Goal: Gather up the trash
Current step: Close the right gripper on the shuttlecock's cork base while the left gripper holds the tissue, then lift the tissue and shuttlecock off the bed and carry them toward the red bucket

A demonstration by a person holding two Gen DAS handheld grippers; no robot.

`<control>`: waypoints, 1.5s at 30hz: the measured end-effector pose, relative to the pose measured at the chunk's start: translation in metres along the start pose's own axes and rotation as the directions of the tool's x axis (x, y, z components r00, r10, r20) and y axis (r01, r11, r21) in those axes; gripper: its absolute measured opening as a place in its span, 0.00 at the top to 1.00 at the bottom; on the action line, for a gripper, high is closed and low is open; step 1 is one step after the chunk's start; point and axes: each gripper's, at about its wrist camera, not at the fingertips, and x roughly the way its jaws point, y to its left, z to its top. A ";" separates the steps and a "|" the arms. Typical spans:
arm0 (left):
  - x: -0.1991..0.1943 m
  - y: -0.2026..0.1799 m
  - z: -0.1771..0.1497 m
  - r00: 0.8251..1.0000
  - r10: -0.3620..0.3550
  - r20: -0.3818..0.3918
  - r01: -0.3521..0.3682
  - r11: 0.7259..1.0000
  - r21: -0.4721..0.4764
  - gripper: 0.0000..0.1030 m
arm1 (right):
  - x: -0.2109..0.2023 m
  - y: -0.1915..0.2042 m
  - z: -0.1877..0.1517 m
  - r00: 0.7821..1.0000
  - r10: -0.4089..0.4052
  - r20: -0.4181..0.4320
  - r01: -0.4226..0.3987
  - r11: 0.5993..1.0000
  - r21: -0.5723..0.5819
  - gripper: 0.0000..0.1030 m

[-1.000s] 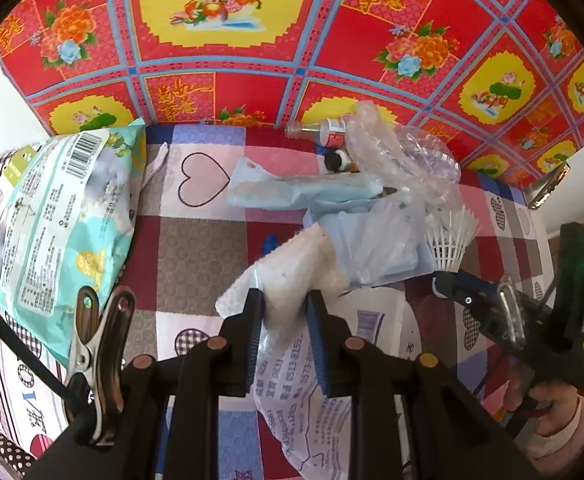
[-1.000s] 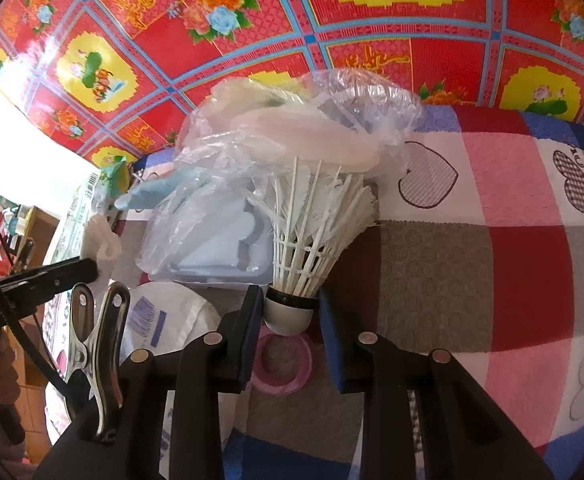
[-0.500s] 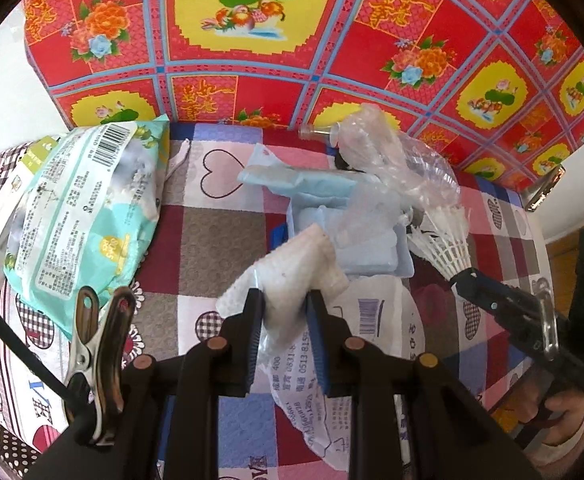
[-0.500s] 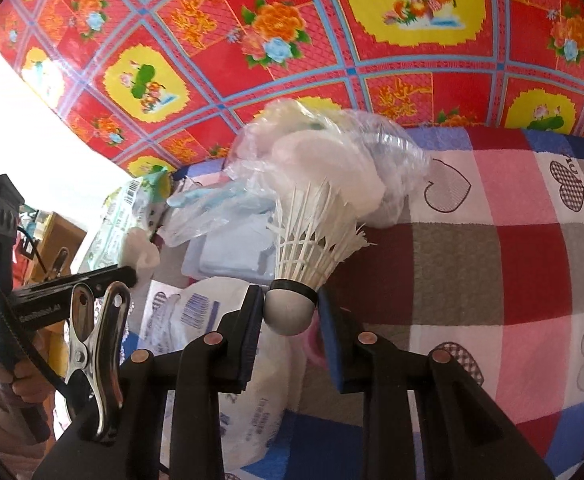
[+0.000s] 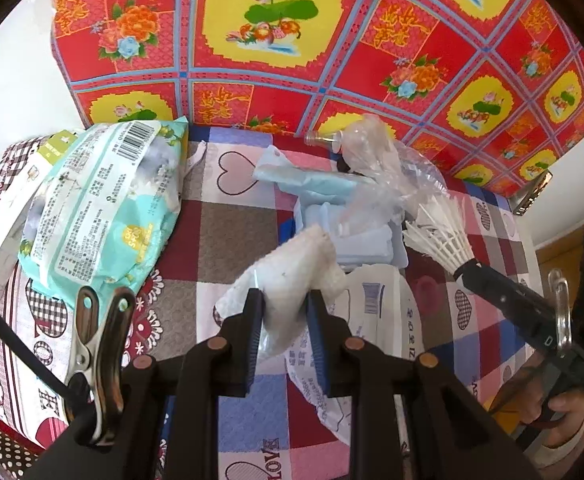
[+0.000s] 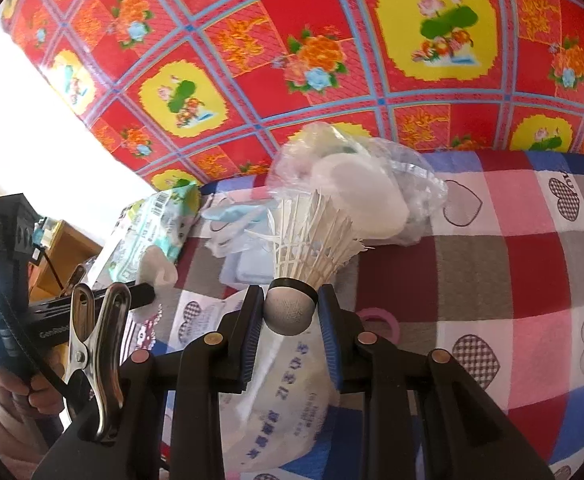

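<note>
Two pieces of trash are up off the table right now, one in each of your hands. Your left hand-held gripper (image 5: 282,316) is clamped on a crumpled white wrapper (image 5: 288,276), which bulges out above the pads and hangs a little below them. Your right hand-held gripper (image 6: 290,316) is pinching a shuttlecock (image 6: 311,248) by its rounded cork, feathers fanning upward and away from you; in the left wrist view the same shuttlecock (image 5: 439,236) sticks out from the tip of that gripper at the right.

Below both loads lies a white printed bag (image 5: 375,320), flat on the checked heart-pattern tablecloth (image 5: 228,240). Just beyond it sits a pale blue plastic tray (image 5: 363,240) with a light blue packet (image 5: 311,180) across its far side. A crinkled clear plastic bag (image 6: 371,184) with something white inside heaps up behind the shuttlecock and hides part of the far edge of the table. A small clear bottle (image 5: 321,138) pokes out beside that heap. A pink ring (image 6: 377,320) lies on the cloth close to your right pads.

Off to the left, well apart from the pile, a big mint-green wipes pack (image 5: 100,208) rests on a checked box (image 5: 8,216). A red and yellow floral cloth (image 5: 276,40) fills the background.
</note>
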 end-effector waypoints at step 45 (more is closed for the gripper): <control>-0.098 0.152 -0.059 0.995 0.036 0.090 -0.026 0.993 -0.112 0.77 | 0.027 0.191 -0.056 0.998 0.063 -0.015 -0.065 0.986 -0.150 0.72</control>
